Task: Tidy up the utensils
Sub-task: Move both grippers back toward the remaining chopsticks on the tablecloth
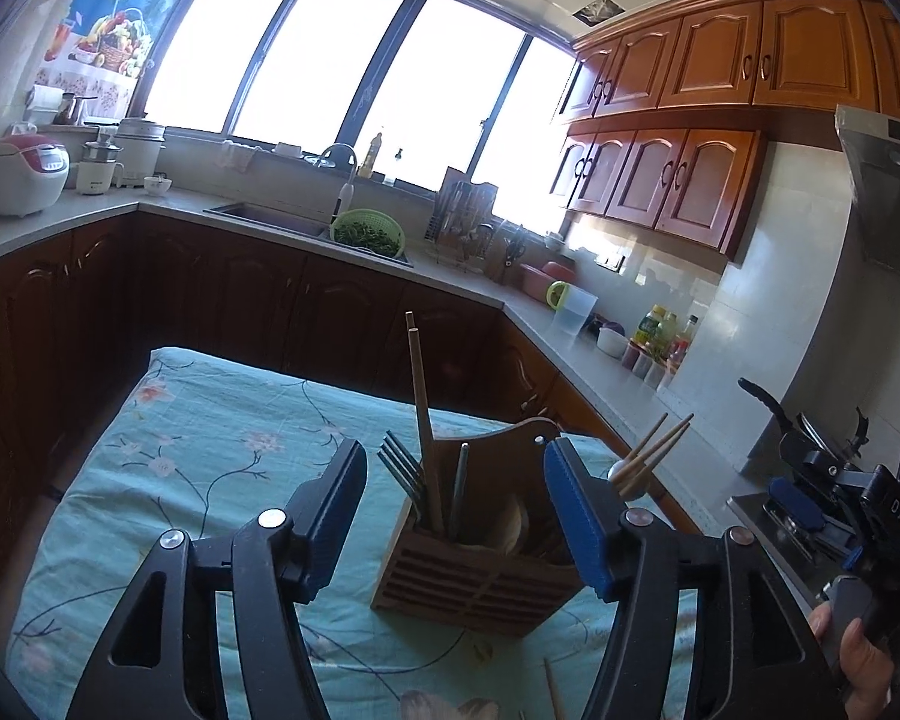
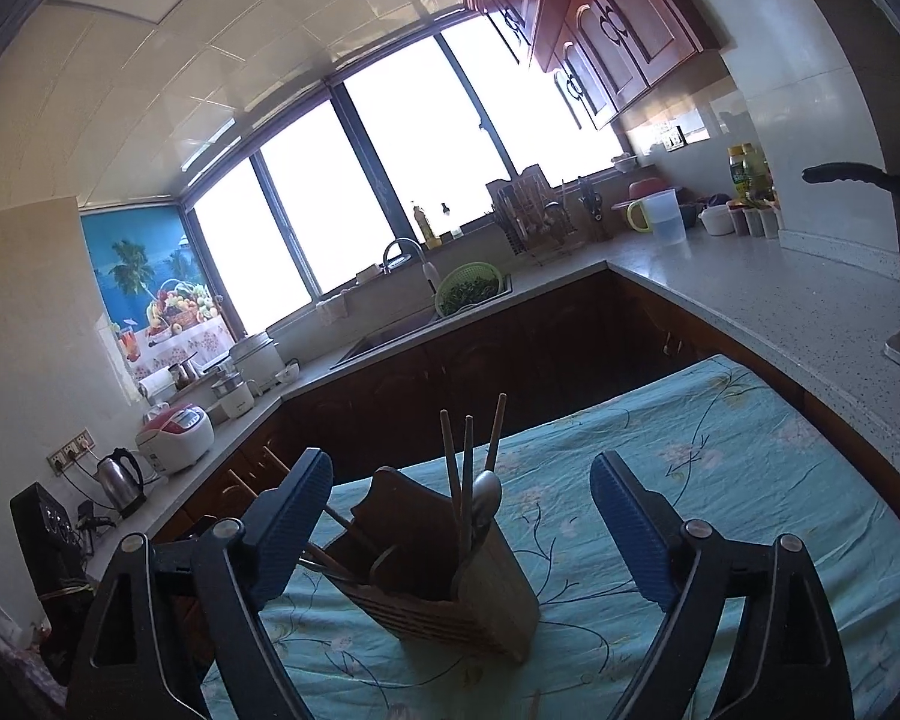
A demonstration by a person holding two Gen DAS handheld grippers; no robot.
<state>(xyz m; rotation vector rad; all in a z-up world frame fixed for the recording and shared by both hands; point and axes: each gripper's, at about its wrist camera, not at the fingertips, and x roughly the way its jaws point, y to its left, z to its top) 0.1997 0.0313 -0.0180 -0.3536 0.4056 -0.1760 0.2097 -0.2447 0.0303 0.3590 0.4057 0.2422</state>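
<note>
Left wrist view: your left gripper (image 1: 456,516) gapes wide and empty before the wooden utensil holder (image 1: 480,564) mid-tablecloth (image 1: 210,432); back off straight, clear of the leaning chopsticks (image 1: 421,408). Right wrist view: your right gripper (image 2: 462,531) stands wide, empty; mind the spoon (image 2: 487,495).

The left gripper (image 1: 456,516) has 2 black plastic arms with cut-out slots, round silver screws at the joints and ribbed blue pads (image 1: 576,516). The right gripper (image 2: 462,528) is built the same. Right of the left gripper, its black body reads "DAS".
</note>
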